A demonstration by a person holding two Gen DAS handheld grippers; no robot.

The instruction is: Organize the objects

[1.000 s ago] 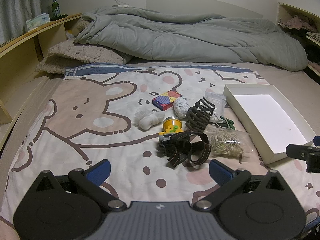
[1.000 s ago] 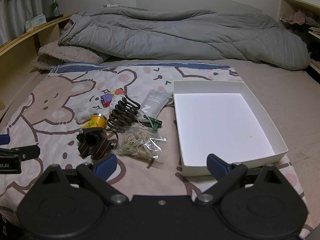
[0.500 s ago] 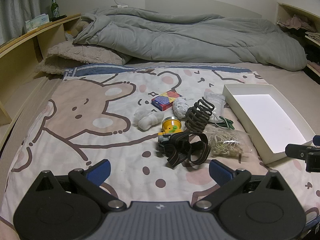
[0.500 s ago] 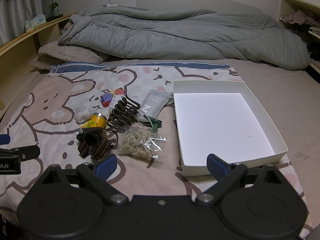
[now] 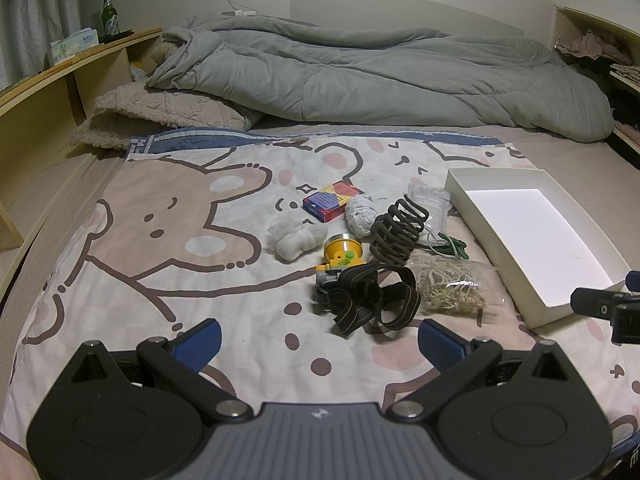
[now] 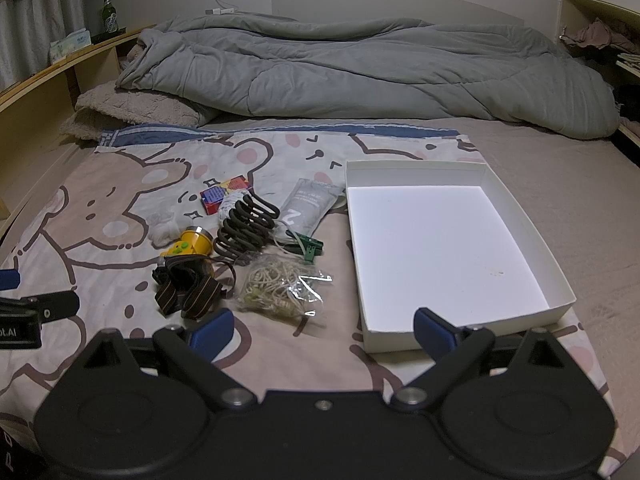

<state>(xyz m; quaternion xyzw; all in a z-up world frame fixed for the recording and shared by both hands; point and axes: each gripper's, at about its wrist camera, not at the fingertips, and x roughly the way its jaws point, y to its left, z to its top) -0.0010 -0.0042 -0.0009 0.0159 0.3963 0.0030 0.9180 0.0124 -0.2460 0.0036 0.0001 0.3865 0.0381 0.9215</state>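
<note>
A heap of small items lies on the bear-print sheet: a yellow headlamp (image 5: 343, 255) with dark straps (image 5: 370, 298), a dark coiled hair claw (image 5: 396, 230), a clear bag of rubber bands (image 5: 450, 288), a red-blue card box (image 5: 332, 201), white cloth bundles (image 5: 296, 238), a grey pouch (image 6: 308, 206) and a green clip (image 6: 310, 246). An empty white box (image 6: 524, 216) sits to their right. My left gripper (image 5: 320, 340) is open, hovering short of the straps. My right gripper (image 6: 322, 330) is open, low in front of the bag and the box's near wall.
A grey duvet (image 5: 380, 76) and a fuzzy beige blanket (image 5: 160, 118) fill the head of the bed. A wooden shelf (image 5: 60, 76) on the left carries a green bottle (image 5: 109, 16) and a tissue pack. Shelves with clothes stand at the right.
Both grippers have drifted slightly; the views are almost the same. No object has moved and both stay open.
</note>
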